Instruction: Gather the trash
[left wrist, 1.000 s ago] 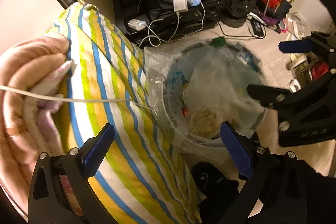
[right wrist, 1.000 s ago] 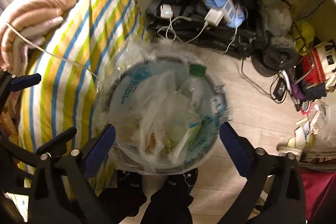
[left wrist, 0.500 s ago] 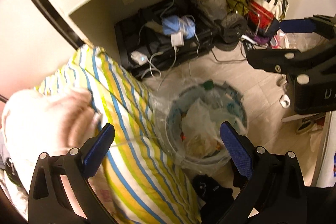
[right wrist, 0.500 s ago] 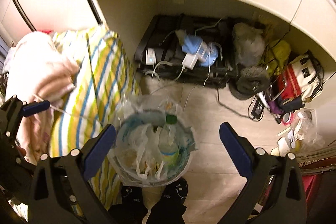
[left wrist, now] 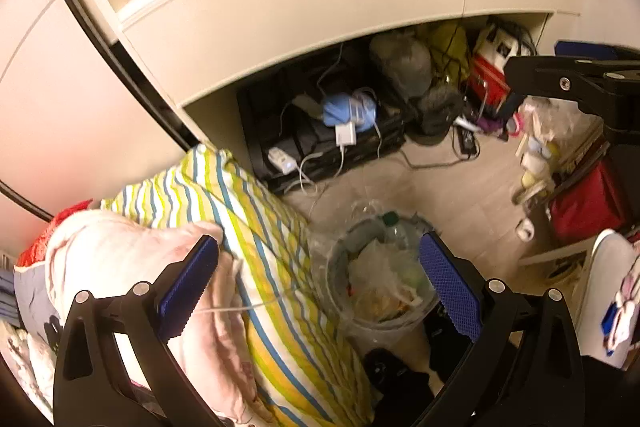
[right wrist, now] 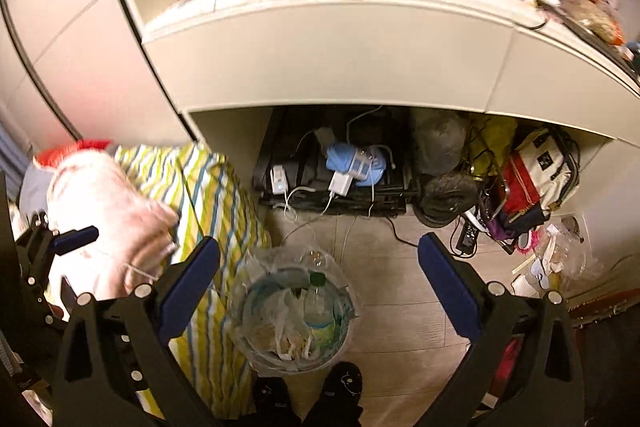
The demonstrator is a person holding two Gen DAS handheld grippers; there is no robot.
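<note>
The round, clear-plastic-lined trash bin (right wrist: pixel 294 323) stood on the pale tiled floor (right wrist: pixel 400 267), packed with crumpled plastic bags and a clear bottle with a green cap (right wrist: pixel 318 297). The right gripper (right wrist: pixel 318 285) hung above the bin with its blue-padded fingers (right wrist: pixel 448 285) spread wide, one on each side of the bin, holding nothing and touching nothing. The left gripper (left wrist: pixel 318 283) was likewise wide open and empty; in its own view one finger lay over the bin's near rim and the other over a pink fluffy blanket (left wrist: pixel 120 259) to the left of the bin, though contact could not be judged.

Pressed against the bin's left side was a yellow, white and blue striped cushion (left wrist: pixel 260 235), with a thin white cable (left wrist: pixel 240 307) trailing across it toward the bin. Beyond the bin, under a white cluttered desk (right wrist: pixel 340 43), sat a black case (right wrist: pixel 336 187) topped with white chargers and a blue pouch. A red and white bag (right wrist: pixel 532 175) lay to the right of the bin, under the same desk. Two dark-socked feet (right wrist: pixel 312 395) stood at the bin's near edge.
</note>
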